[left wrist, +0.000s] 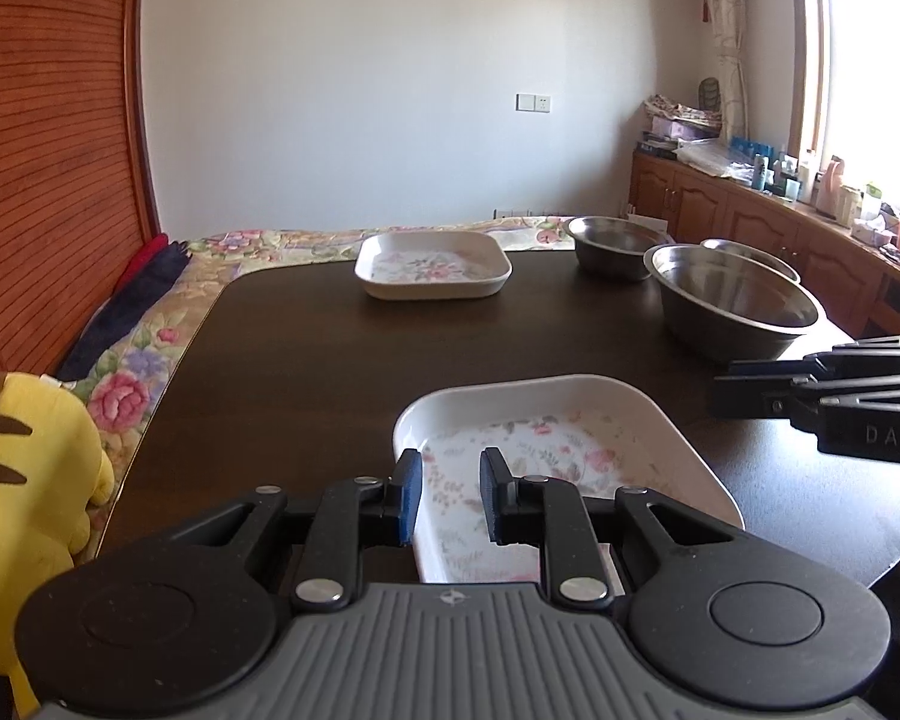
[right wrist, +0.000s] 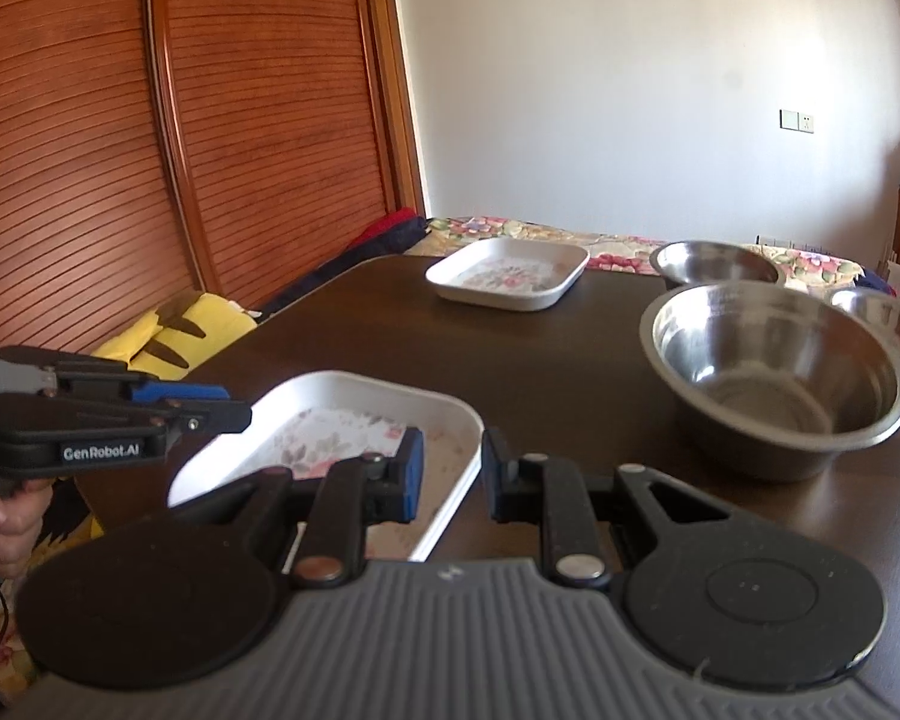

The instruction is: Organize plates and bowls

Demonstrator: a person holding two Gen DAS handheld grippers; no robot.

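Right now the left gripper (left wrist: 450,495) is parted, its left pad just outside the left rim of the near plate (left wrist: 570,450) and its right pad over the floral inside, so the wall sits in the gap, not pinched yet. Right gripper (right wrist: 450,471) is parted too, straddling that plate's right rim, one pad inside, one outside (contact unclear). Both sit at the plate's near end. Beyond the plate, across the table (left wrist: 306,354), lies the far plate (left wrist: 432,264), well apart. To the near plate's right stands the big bowl (right wrist: 774,372), with a second bowl (right wrist: 714,264) and a third (right wrist: 888,318) behind it. Likely step: grab the near plate for stacking on its twin. Seat the wall deep between the pads, then clamp and lift level, so it doesn't tip, keeping clear of the big bowl.
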